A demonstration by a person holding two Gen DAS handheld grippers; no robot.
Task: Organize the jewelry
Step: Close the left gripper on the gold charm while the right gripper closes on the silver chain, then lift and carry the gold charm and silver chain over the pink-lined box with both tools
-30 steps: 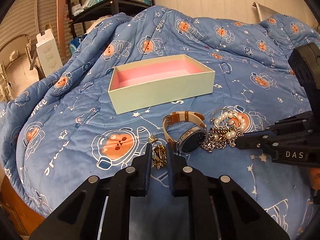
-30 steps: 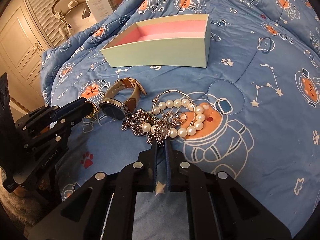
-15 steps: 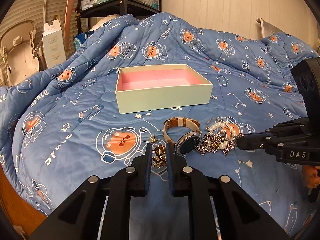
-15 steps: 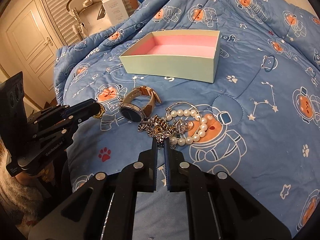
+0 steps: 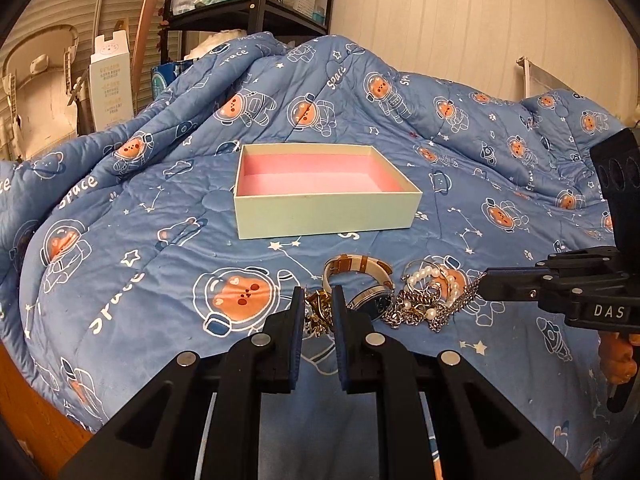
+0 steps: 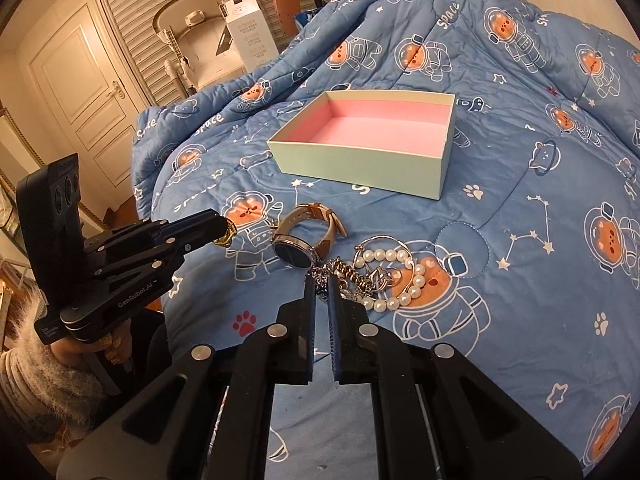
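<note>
Left wrist view: a bed covered by a blue quilt (image 5: 120, 216) printed with astronaut bears, seen over the left gripper (image 5: 317, 300) at the near edge.
Box: a pale green open box (image 5: 326, 216) with a pink lining sits on the quilt, far of the jewelry and apart from it. Nothing shows inside it.
Left jaws: clamped on a gold chain (image 5: 318, 312), which bunches between the two blue pads. In the right wrist view the gold piece (image 6: 226, 236) shows at the tip of the left gripper (image 6: 218, 226), at the left of the pile.
Watch: a wristwatch (image 5: 370, 286) with a tan and white strap and a dark round face lies just right of the gold chain. In the right wrist view the watch (image 6: 298, 246) lies on its side, face toward the camera.
Pile: a pearl bracelet (image 6: 394, 276), thin silver hoops and a silver chain (image 6: 346, 276) lie tangled together on the quilt, touching the watch on its right.
Right jaws: nearly together on the near end of the silver chain, links caught between the pads of the right gripper (image 6: 321, 286). In the left wrist view the right gripper (image 5: 486, 284) reaches in from the right, its tip at the pile.
Background: a black shelf rack (image 5: 256, 4) and a white carton (image 5: 111, 80) stand beyond the bed; a panelled door (image 6: 86, 92) is at far left.
</note>
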